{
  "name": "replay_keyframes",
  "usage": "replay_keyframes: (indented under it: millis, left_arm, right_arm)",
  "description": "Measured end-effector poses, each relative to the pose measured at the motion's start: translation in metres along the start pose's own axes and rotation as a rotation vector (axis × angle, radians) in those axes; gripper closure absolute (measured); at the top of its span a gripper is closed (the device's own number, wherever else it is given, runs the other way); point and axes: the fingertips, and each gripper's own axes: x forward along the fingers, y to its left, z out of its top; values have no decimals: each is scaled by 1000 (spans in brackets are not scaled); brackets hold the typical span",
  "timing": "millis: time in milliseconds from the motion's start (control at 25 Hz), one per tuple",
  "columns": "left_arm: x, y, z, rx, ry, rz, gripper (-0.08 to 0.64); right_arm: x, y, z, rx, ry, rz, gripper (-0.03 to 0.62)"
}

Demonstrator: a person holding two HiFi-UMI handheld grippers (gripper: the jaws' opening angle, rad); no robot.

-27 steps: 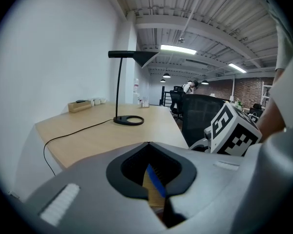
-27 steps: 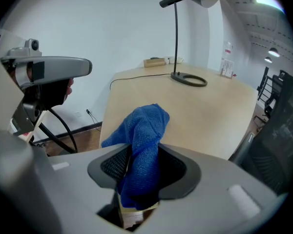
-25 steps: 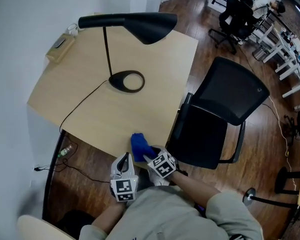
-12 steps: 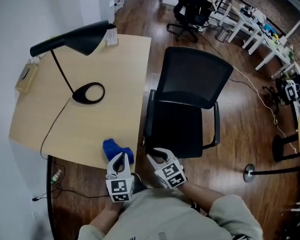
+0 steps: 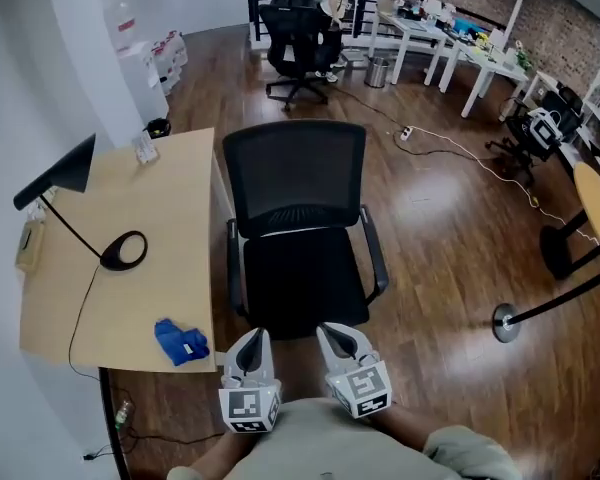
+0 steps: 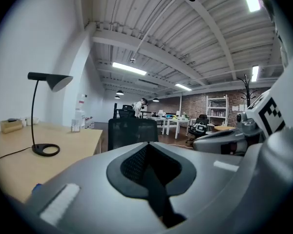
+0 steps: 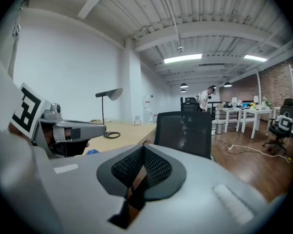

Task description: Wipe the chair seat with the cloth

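Got the cloth [image 5: 182,341] crumpled on the worktop [image 5: 140,288], near the front corner, just in from the edge by the chair [image 5: 295,178]. Not on the seat [image 5: 302,283], not in any fingers

Seeing the left gripper [image 5: 257,334] and right gripper [image 5: 331,329] side by side just below the seat's front edge, both aimed at the chair. Holding the left fingers pressed together on nothing. Just been closing the right fingers, pressed together as well, nothing between them

Relation that matters: looking from the fingers, cloth off to the left, about level with the tips, apart from the seat. Nearer the left gripper by a fair bit; getting there with the right would mean crossing over the left. Long axis roughly along the worktop's front edge, slanted a little, though hard to call on a crumple

Materials: soft blue fabric, floppy, bunched into lumpy folds. Pale wood-look worktop, smooth and flat. Black seat, squarish with rounded corners, padded by the look of it, plus a mesh back and thin armrests [image 5: 375,260]. Black lamp [image 5: 62,173] further back on the worktop

Could fit two stories: cloth waiting for a wipe to come, or seat wiped and cloth laid back down. No picking between them from this
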Motion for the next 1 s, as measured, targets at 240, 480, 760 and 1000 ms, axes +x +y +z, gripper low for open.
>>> replay_keyframes:
  millis: [240,480,760,1000]
  left_arm:
    - [-9,-97,-21,29,38,12,555]
    - [-26,-142,-29,39,40,31,555]
    - [-39,-145,-24,78,34,-8,555]
    - [-54,-115,-22,75,10,-6,555]
  right_arm:
    - [-85,-44,-15,38,-57,2,592]
    - [-128,-63,-36,65,-57,41,592]
    - [-142,-57,-30,45,-72,12,592]
    - [-133,-32,-25,2,-64,0,592]
